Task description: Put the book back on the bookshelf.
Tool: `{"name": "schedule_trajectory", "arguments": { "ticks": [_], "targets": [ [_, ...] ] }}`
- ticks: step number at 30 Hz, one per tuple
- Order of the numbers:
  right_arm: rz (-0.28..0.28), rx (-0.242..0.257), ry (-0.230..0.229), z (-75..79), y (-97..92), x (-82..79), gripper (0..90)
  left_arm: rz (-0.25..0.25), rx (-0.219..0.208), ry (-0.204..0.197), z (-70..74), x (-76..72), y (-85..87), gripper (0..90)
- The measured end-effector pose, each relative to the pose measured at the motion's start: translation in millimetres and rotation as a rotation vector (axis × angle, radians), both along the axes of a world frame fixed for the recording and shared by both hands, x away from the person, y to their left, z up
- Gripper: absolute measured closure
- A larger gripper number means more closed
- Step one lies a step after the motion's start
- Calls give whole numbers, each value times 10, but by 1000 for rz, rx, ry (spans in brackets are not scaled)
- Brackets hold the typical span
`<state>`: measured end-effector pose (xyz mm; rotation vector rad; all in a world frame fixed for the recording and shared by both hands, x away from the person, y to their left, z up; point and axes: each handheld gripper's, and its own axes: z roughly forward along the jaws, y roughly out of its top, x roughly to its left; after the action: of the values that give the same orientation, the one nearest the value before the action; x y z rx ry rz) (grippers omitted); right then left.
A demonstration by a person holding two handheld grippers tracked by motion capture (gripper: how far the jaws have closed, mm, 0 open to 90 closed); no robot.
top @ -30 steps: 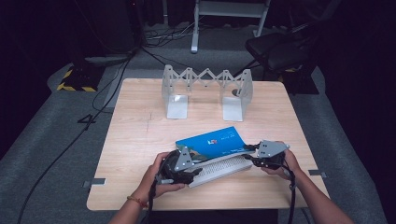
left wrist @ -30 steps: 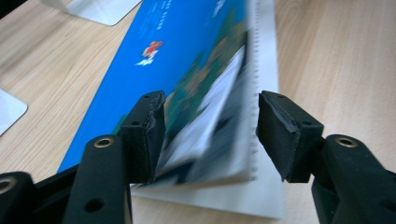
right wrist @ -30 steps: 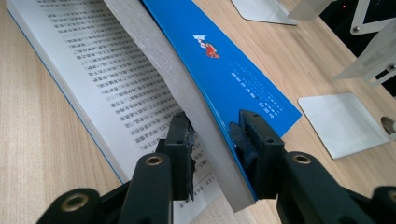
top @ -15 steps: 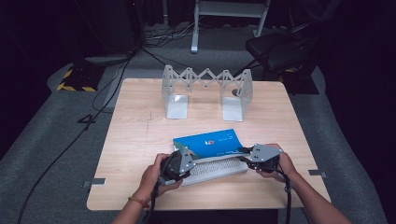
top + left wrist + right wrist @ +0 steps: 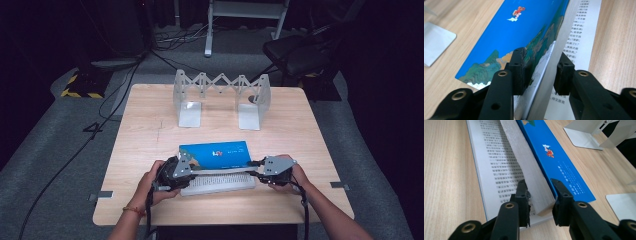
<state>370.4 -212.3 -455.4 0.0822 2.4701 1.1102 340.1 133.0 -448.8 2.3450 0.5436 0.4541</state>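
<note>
A book with a blue cover lies open near the table's front edge, its white printed pages facing me. My left gripper holds its left end. In the left gripper view the gripper has one pad on the blue cover and the other against the grey page block; its jaws closed in and have just eased a little wider. My right gripper is at the right end. In the right gripper view the gripper is shut on the raised page block beside the cover.
A folding metal book rack with two flat base plates stands at the back middle of the wooden table. A chair and cables lie on the floor beyond.
Both hands have brought the book nearer the front edge and a little left. It has turned from slanted to lying parallel with that edge.
</note>
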Motion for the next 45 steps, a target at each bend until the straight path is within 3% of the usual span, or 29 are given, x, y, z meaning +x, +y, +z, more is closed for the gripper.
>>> {"name": "schedule_trajectory", "arguments": {
  "ticks": [3,6,9,13,19,23,27,30,34,36,37,40,45],
  "targets": [
    [-14,8,3,15,2,-12,716,54,0,-14,51,-62,-84,498],
    [-18,-6,-13,49,41,-60,725,47,50,-45,106,-170,-297,441],
    [-19,-15,-27,79,86,-106,731,30,69,-66,123,-252,-524,389],
    [-25,-15,-25,132,159,-172,738,62,107,-99,78,-281,-730,327],
    [-55,-24,-10,158,237,-234,738,126,140,-139,-27,-254,-794,352],
    [-74,-28,-5,173,281,-255,732,137,186,-198,-32,-248,-779,562],
    [-80,-17,5,176,298,-259,699,107,174,-174,-28,-227,-726,662],
    [-79,29,50,181,272,-223,649,97,139,-158,-30,-203,-679,689],
    [-102,90,91,193,191,-161,467,103,84,-149,-30,-187,-616,712],
    [-109,103,89,194,152,-141,439,106,70,-149,-28,-183,-602,730],
    [-115,129,119,186,51,-86,399,99,42,-152,-14,-166,-560,738],
    [-132,140,142,161,-67,-8,383,101,25,-149,-14,-161,-534,744],
    [-181,124,139,118,-154,88,386,104,-30,-152,-4,-154,-466,752]
  ]
}}
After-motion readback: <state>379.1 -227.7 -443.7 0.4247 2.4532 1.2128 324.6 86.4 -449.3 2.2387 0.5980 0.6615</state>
